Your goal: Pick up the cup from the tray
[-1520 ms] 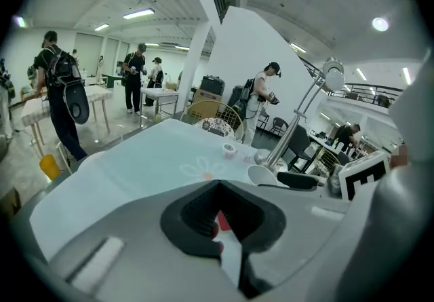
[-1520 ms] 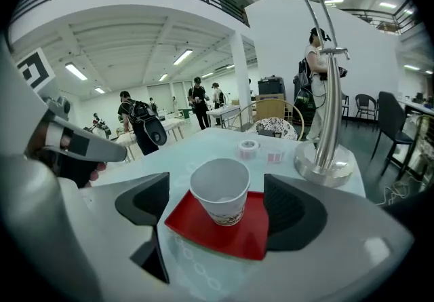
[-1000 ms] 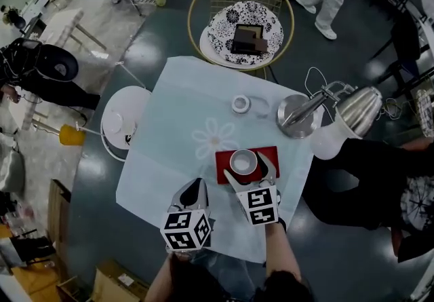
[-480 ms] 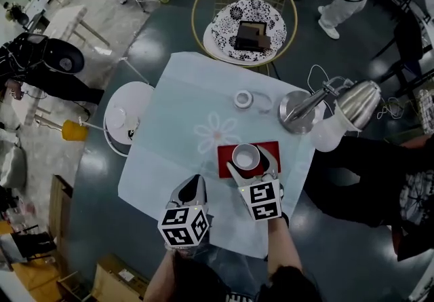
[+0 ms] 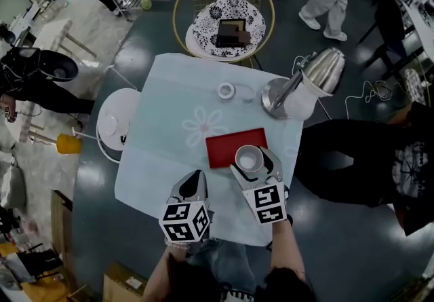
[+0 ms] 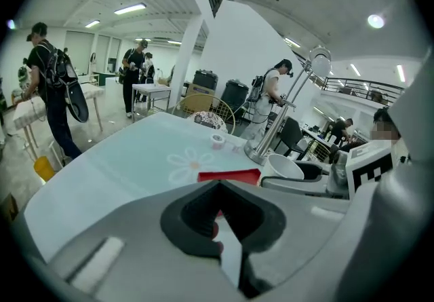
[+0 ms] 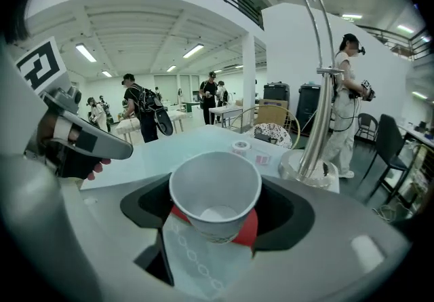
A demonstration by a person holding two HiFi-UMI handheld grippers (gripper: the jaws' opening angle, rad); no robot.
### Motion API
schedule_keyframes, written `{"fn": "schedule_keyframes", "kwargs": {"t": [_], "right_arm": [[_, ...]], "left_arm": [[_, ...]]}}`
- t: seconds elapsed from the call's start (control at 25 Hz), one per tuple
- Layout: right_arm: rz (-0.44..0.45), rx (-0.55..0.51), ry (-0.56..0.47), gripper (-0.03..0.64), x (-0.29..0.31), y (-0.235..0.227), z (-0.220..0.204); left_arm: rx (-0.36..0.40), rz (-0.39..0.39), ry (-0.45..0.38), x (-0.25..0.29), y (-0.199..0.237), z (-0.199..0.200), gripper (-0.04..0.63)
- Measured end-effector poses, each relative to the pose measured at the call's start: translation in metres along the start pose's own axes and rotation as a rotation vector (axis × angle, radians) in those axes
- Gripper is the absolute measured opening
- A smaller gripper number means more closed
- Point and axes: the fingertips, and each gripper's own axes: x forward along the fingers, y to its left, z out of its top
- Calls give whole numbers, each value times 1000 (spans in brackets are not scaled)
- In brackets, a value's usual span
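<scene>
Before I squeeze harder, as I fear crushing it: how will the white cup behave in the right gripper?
The cup looks like thin paper and empty, so probably light and easily dented by the fingers. Its base is narrower than its rim, so it may tip if nudged when set down.

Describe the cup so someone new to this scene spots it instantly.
On the daisy-print tablecloth lies a red tray. At its near right corner the right claw grips a white paper cup, empty, unlike the flat tape roll farther back.
</scene>
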Motion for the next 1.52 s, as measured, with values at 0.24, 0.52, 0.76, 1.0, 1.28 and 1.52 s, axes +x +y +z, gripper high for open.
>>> {"fn": "schedule_keyframes", "kwargs": {"t": [0.24, 0.52, 0.76, 1.0, 1.28, 1.52], "right_arm": [[-108, 58, 9, 376, -35, -14, -27], [-179, 121, -18, 376, -75, -17, -50], [-157, 124, 5, 376, -72, -6, -78], [-159, 135, -6, 376, -63, 0, -100], [-171, 181, -42, 384, -67, 0, -105], [-150, 159, -101, 456, -85, -1, -78]], "left_arm": [[45, -62, 24, -6, -23, -17, 0], [49, -139, 24, -14, -61, -31, 0], [89, -168, 26, -18, -74, -44, 0], [141, -132, 41, -14, -63, -56, 0], [66, -168, -8, -17, -64, -41, 0], [80, -160, -8, -25, -58, -43, 0]]}}
